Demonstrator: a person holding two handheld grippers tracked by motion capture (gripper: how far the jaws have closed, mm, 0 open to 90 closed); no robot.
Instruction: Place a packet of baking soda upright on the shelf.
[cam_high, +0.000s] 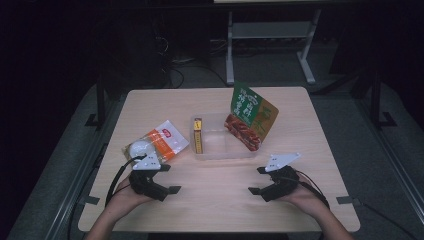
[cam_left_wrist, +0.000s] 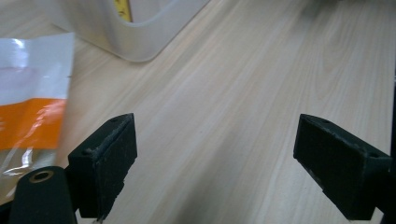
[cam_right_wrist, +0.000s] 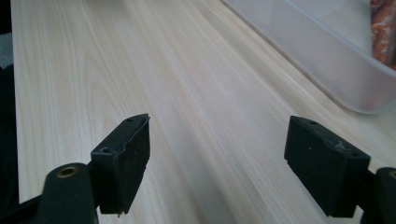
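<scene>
Both grippers low over the near part of the wooden table (cam_high: 215, 210), each held in one hand, jaws spread wide with only bare wood between the pads — nothing gripped.

Left gripper (cam_high: 167, 177) just beside the orange-and-white pouch (cam_high: 159, 141), at its near corner. In the left gripper view the same pouch (cam_left_wrist: 32, 102) lying flat to the left of the left finger (cam_left_wrist: 105, 163), outside the gap, whether touching not clear. Clear plastic tray (cam_left_wrist: 135, 35) farther ahead, well apart from both fingers.

Right gripper (cam_high: 257, 180) near the front right corner of the tray (cam_high: 222, 155), apart from it. In the right gripper view the tray wall (cam_right_wrist: 322, 60) ahead and to the right — beyond the right finger (cam_right_wrist: 324, 163), not between the pads.

Inside the tray: a yellow box (cam_high: 198, 136) standing along the left wall, and a green-and-red snack bag (cam_high: 252, 117) leaning tilted over the right side.
</scene>
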